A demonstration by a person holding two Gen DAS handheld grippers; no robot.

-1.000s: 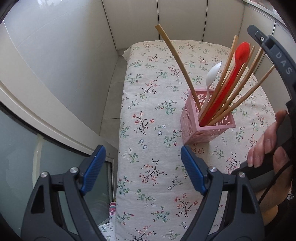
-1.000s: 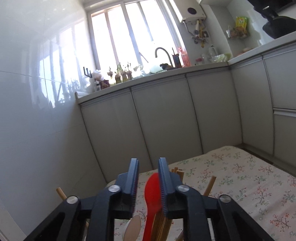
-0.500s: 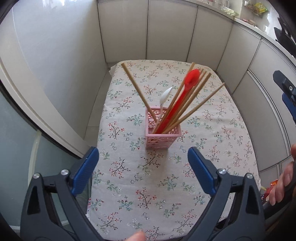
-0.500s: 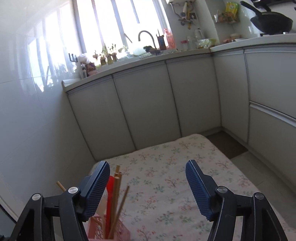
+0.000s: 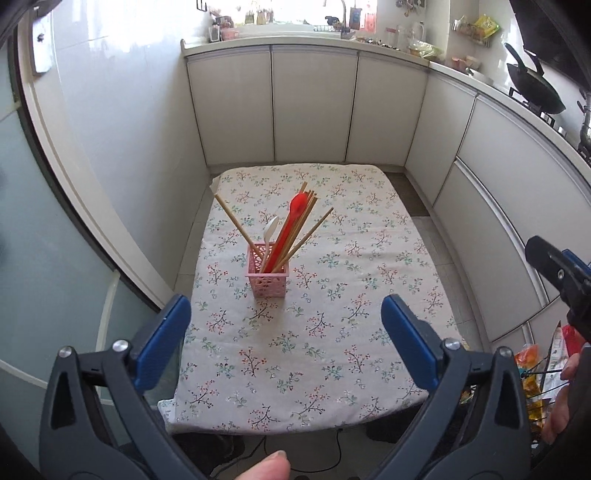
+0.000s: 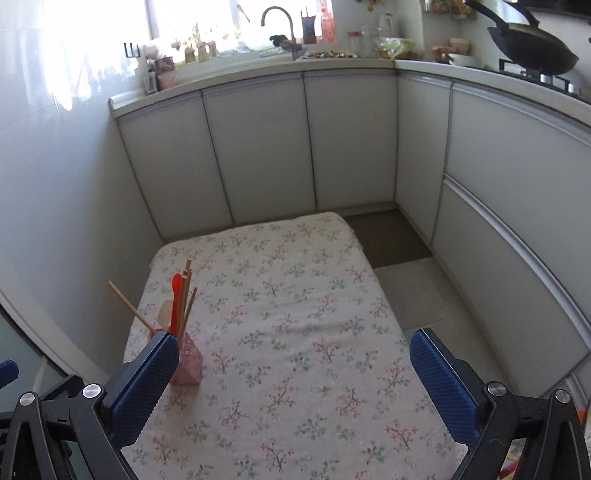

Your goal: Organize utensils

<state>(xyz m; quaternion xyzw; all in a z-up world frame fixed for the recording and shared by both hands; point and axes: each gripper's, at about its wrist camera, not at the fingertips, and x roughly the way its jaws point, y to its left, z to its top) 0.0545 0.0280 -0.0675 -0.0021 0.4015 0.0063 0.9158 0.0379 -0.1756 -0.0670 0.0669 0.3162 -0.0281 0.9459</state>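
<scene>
A pink lattice holder (image 5: 266, 280) stands on the floral tablecloth (image 5: 351, 258). In it lean a red spoon (image 5: 291, 218), a white spoon (image 5: 271, 227) and several wooden chopsticks (image 5: 236, 223). My left gripper (image 5: 286, 302) hangs open above the table's near edge, well back from the holder, with nothing between its fingers. In the right wrist view my right gripper (image 6: 293, 336) has its jaws opening wide and empty. There the holder (image 6: 188, 363) sits just behind its left finger (image 6: 147, 373), with the red spoon (image 6: 176, 295) upright in it.
Grey cabinet doors (image 5: 314, 107) wall the table at the back and right. A counter with a tap (image 6: 275, 18) and a black wok (image 6: 532, 48) runs above them. A glass door (image 5: 33, 258) is at the left, and snack bags (image 5: 532, 369) lie on the floor at the right.
Both grippers have drawn back and up from the holder, which now looks smaller. The right jaws, narrow around the red spoon's tip, have spread wide; the spoon stays in the holder.
</scene>
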